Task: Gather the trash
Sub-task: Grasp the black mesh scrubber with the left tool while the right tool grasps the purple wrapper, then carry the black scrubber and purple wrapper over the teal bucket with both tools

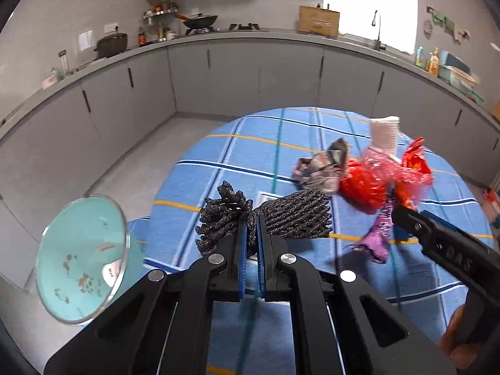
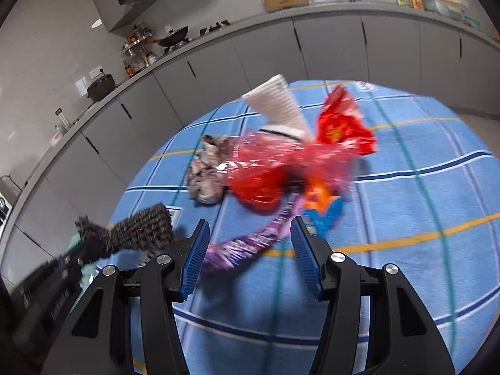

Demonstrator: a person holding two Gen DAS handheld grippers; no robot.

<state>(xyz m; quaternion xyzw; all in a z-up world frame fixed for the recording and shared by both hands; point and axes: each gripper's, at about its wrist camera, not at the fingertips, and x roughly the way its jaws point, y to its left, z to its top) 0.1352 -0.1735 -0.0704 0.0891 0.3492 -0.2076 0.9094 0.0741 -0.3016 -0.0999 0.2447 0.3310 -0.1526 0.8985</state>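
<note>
your left gripper [image 1: 252, 234] is clamped tight on a dark speckled foam net [image 1: 265, 215], lifted off the blue checked tablecloth [image 1: 218, 156], with a mint-green bin [image 1: 81, 259] near its left side. your right gripper [image 2: 250, 243] has its jaws apart, the purple wrapper [image 2: 250, 243] lying between them untouched. just beyond sit red wrappers [image 2: 281, 168], a crumpled grey wrapper [image 2: 206, 172] to their left, and a white paper cup [image 2: 278, 106] tipped at the far side.

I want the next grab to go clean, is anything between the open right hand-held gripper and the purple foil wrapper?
Nothing visible does. The purple foil wrapper lies on the blue checked tablecloth just ahead of the right hand-held gripper, its open fingers either side.
</note>
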